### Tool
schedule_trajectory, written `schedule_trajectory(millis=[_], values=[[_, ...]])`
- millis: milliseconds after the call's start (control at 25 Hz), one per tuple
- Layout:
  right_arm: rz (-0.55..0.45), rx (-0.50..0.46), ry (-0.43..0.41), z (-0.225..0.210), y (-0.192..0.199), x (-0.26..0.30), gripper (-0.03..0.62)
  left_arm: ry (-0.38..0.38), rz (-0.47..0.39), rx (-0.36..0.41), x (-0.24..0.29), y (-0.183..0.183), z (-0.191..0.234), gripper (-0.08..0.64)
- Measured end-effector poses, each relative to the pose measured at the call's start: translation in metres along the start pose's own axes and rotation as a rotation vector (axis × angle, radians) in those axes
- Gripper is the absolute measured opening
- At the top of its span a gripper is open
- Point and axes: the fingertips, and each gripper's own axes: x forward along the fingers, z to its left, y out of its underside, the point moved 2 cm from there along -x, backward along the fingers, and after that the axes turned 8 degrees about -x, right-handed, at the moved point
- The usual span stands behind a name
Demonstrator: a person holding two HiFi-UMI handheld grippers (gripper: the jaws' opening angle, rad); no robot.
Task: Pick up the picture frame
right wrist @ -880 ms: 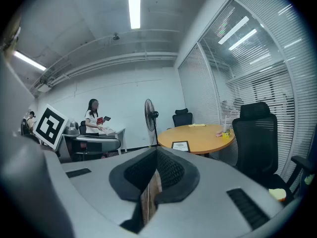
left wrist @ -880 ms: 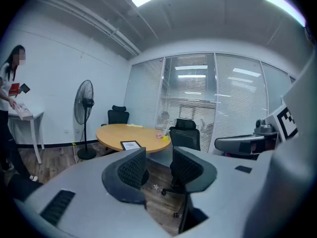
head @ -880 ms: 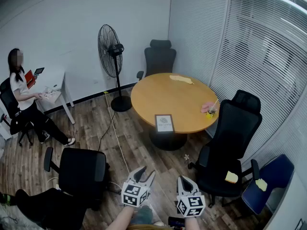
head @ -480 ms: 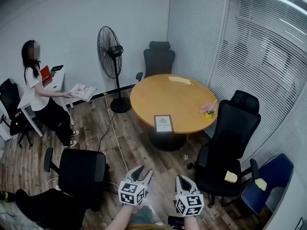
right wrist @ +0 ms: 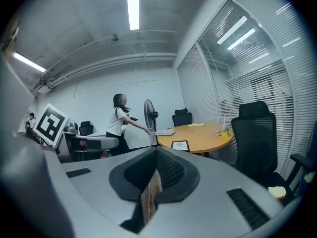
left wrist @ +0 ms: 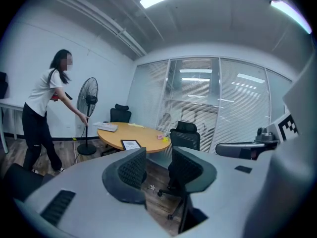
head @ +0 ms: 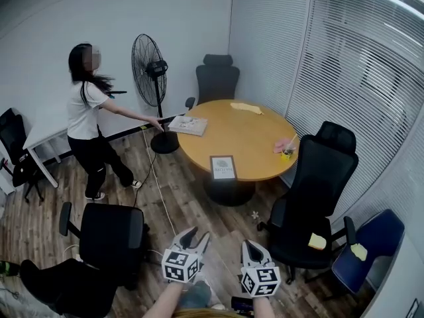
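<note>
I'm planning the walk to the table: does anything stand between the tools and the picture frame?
Nothing visible blocks the way. Bare floor runs from the left tool and the right tool to the picture frame, which is at the round table's near edge. The left chair and the right chair stand off to either side.

Smooth wooden table point(head: 246, 132), wood-plank floor point(head: 177, 209), matt black chair point(head: 319, 181)

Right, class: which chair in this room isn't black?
The blue chair in the head view's lower right corner, with a yellow item on its seat. The rest, like the high-backed one at the table, are black.
</note>
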Motion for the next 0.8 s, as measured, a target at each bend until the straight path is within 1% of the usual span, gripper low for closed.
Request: schedule_trajectory(millis=[200, 400, 560, 800], values=[[0.009, 0.016, 0.011, -0.011, 0.006, 0.013, 0.012, 0.007, 0.024, -0.001, 0.019, 0.004, 0.006, 0.184], [0.038, 0.026, 0.034, -0.039, 0.016, 0.053, 0.012, -0.004, 0.043, -0.030, 0.068, 0.002, 0.035, 0.184], [0.080, 0.037, 0.050, -0.072, 0.023, 0.111, 0.012, -0.013, 0.059, -0.052, 0.129, -0.010, 0.069, 0.184], [0.105, 0.045, 0.074, -0.117, 0.010, 0.216, 0.012, -0.013, 0.098, -0.073, 0.226, -0.042, 0.130, 0.184]])
